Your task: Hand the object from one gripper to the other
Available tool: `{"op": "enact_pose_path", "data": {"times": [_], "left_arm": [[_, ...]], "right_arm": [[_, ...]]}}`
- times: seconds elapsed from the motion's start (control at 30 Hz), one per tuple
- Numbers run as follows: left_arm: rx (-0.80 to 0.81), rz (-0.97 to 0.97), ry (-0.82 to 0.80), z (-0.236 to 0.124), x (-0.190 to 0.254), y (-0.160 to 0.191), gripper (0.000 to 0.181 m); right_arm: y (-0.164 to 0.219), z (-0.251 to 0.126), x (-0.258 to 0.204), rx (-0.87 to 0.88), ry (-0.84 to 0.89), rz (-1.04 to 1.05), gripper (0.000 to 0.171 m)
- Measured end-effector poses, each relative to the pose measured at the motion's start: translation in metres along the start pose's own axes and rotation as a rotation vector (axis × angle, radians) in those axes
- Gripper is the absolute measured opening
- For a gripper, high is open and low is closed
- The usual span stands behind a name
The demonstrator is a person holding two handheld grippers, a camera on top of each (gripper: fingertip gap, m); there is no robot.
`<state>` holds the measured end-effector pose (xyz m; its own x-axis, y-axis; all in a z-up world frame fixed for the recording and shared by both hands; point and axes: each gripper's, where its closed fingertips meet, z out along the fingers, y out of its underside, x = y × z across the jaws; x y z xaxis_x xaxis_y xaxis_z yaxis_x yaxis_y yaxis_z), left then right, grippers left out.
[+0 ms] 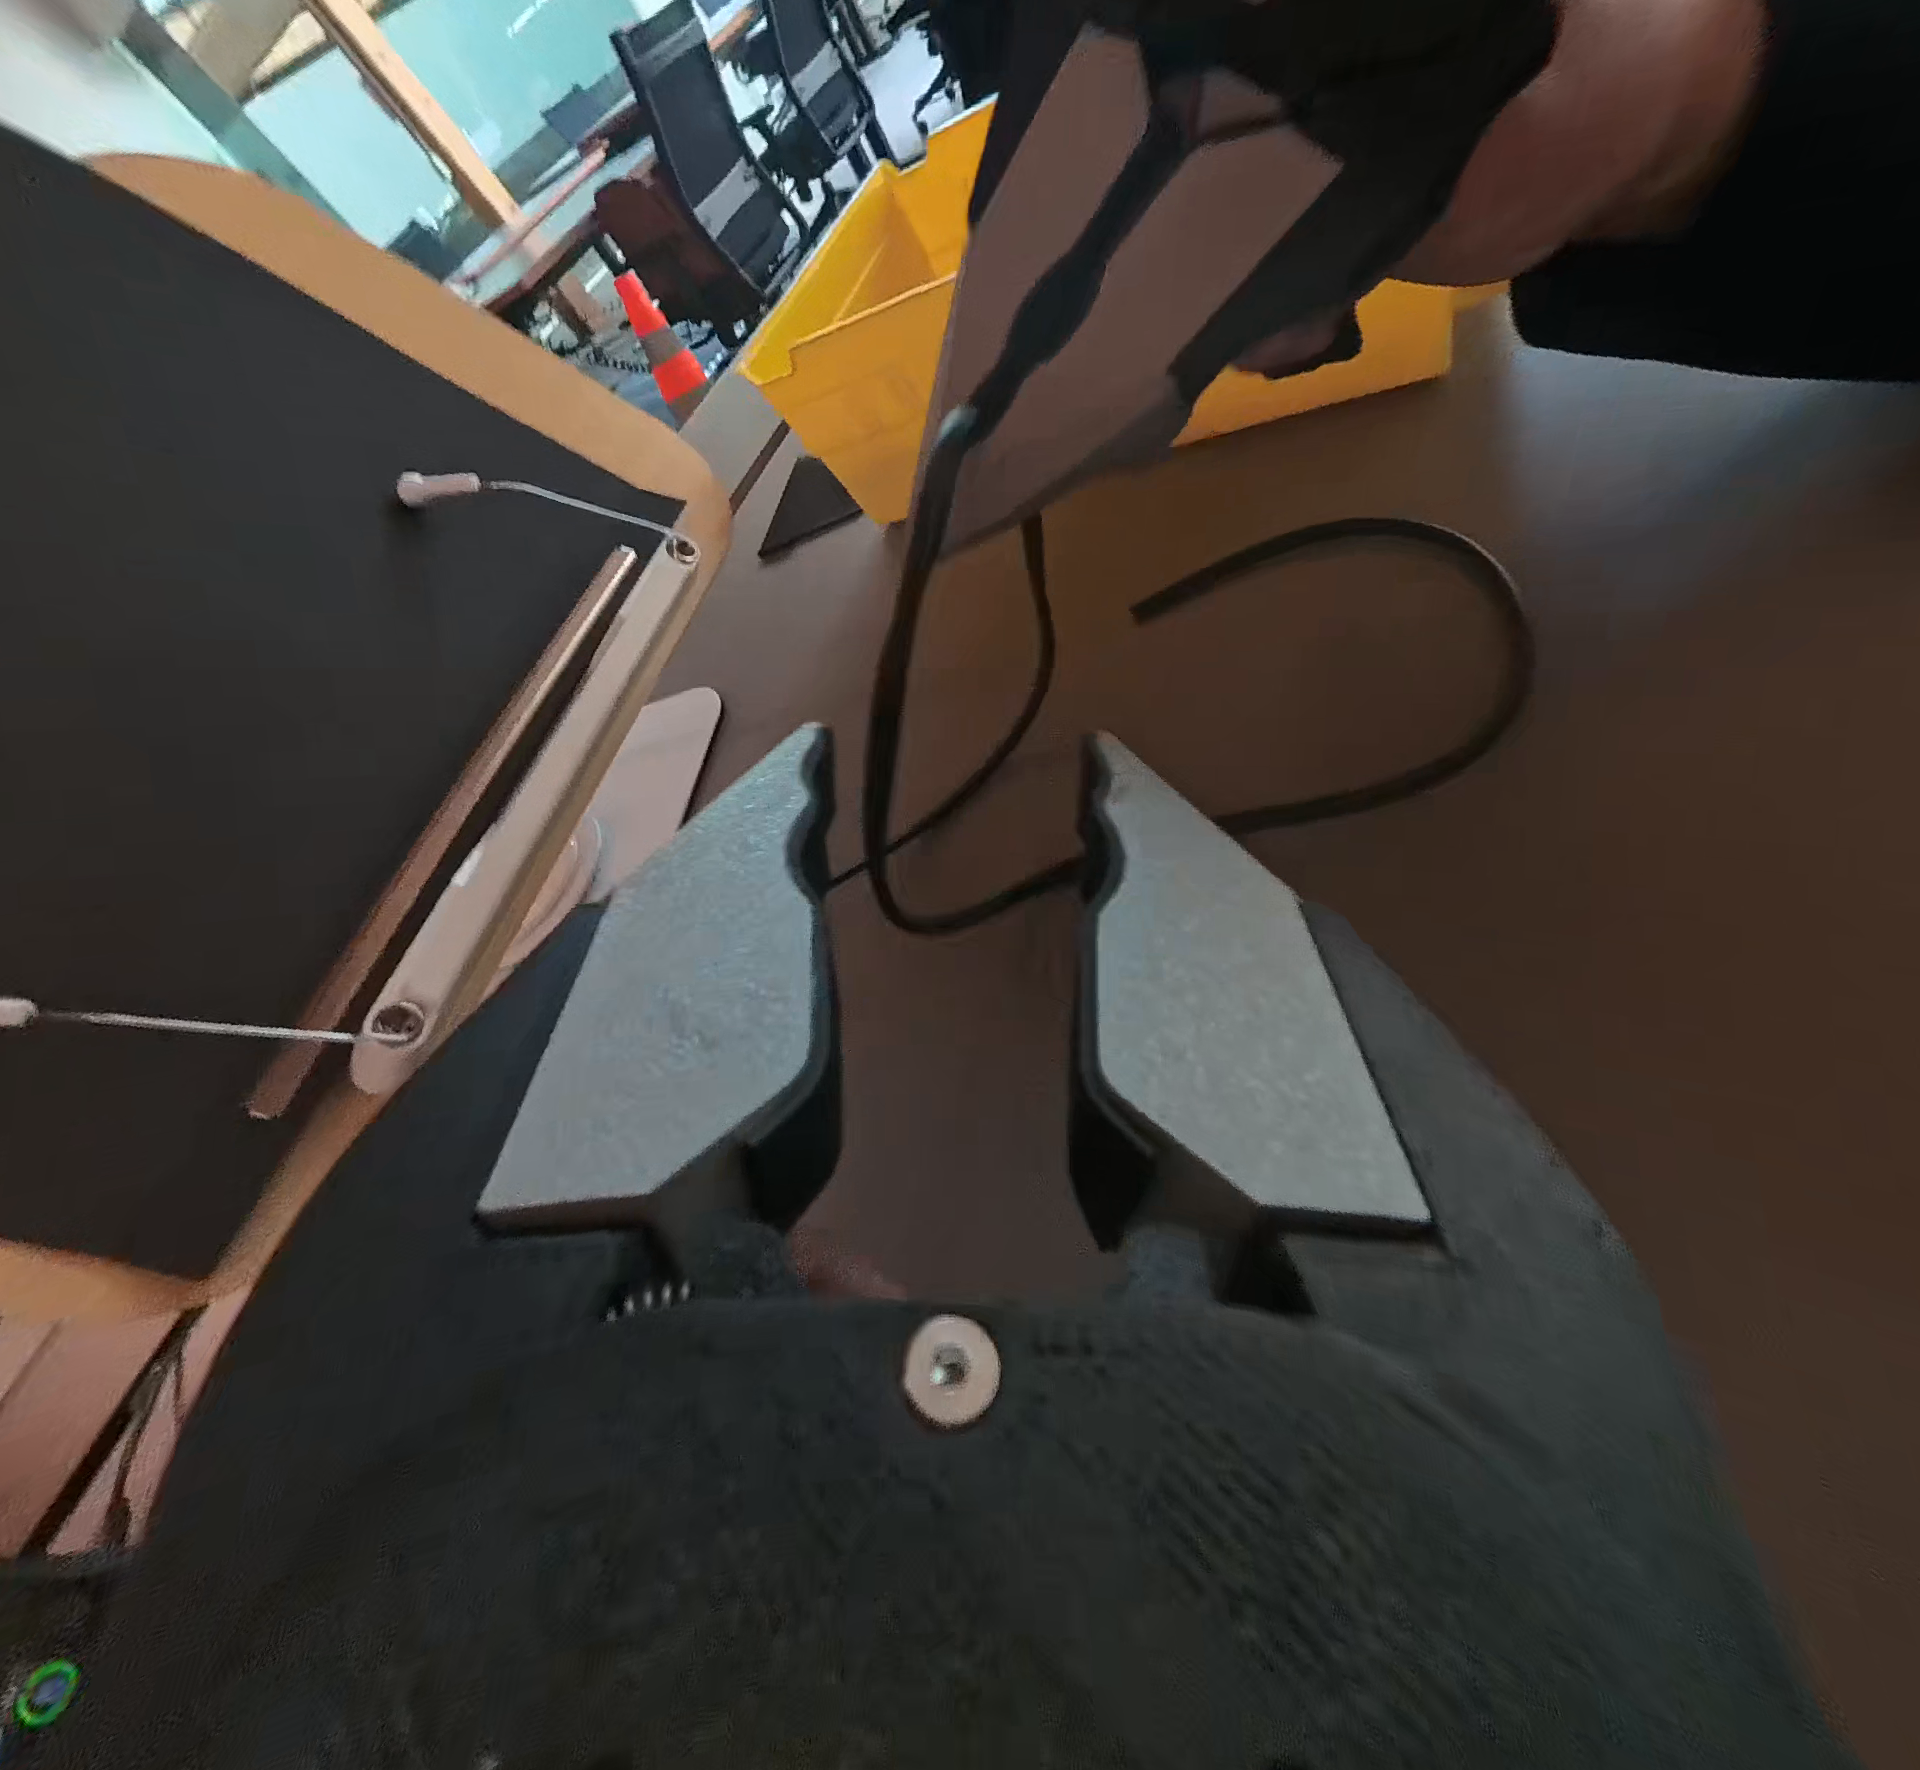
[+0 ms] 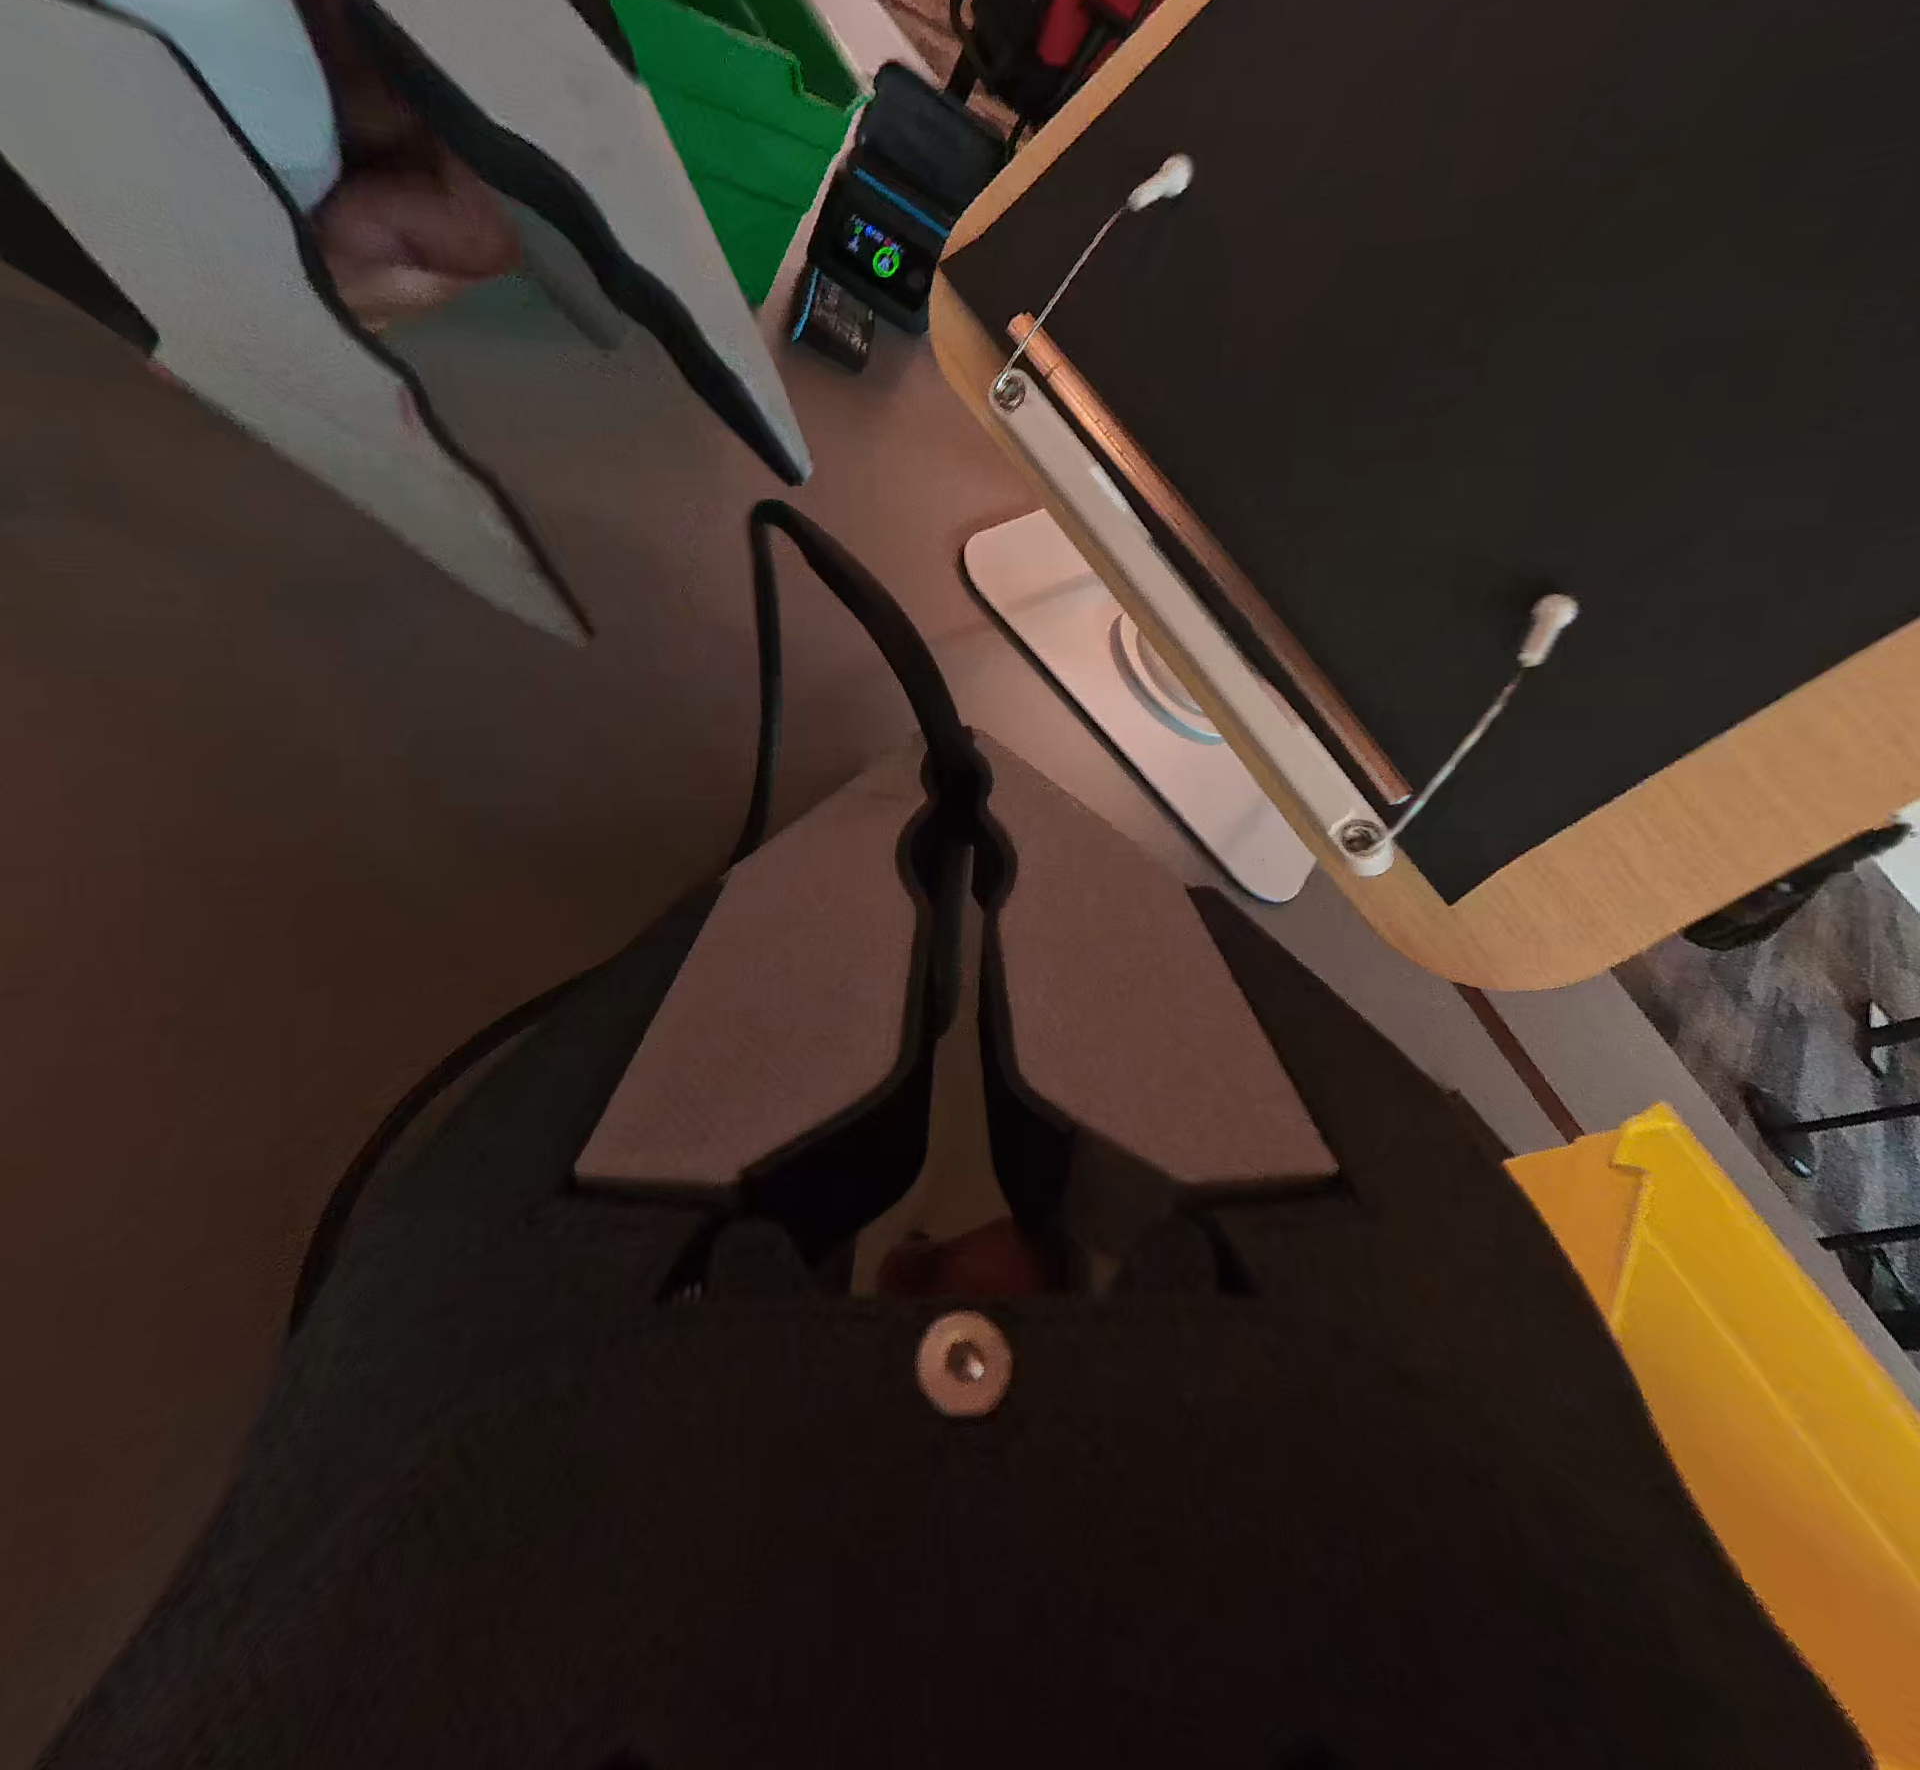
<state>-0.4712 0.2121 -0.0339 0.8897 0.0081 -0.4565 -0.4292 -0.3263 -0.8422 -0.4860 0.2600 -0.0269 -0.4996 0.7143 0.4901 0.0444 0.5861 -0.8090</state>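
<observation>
- The cable (image 1: 894, 681), thin, black and limp, hung in a loop from the right gripper (image 2: 951, 785), whose fingers were pinched together on it near one end.
- It looked light, floppy and rubbery; its free length trailed over the brown table (image 1: 1558, 993), and the loop dangled just ahead of the left gripper (image 1: 956, 785).
- The left gripper's fingers stood apart, holding nothing.
- A good hold would probably be the hanging strand just below the right gripper's tips, since the slack would swing.
- A yellow bin (image 1: 862, 349) sat beyond; a black board (image 1: 208, 681) stood beside.
- No brand or writing on the cable could be read.
</observation>
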Motion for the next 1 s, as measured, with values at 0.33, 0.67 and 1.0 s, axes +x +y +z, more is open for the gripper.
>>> {"op": "enact_pose_path", "data": {"times": [0.33,0.67,1.0], "left_arm": [[-0.137,-0.127,0.026,0.013,-0.003,0.04,0.058],[-0.121,-0.22,0.134,0.027,0.016,0.036,0.001],[0.111,-0.24,-0.115,-0.001,-0.037,-0.005,0.0]], "right_arm": [[-0.034,-0.034,0.017,0.217,0.006,0.076,0.0],[-0.057,-0.055,0.016,0.366,-0.046,0.127,0.0],[0.009,-0.005,-0.045,-0.031,-0.393,0.238,0.011]]}}
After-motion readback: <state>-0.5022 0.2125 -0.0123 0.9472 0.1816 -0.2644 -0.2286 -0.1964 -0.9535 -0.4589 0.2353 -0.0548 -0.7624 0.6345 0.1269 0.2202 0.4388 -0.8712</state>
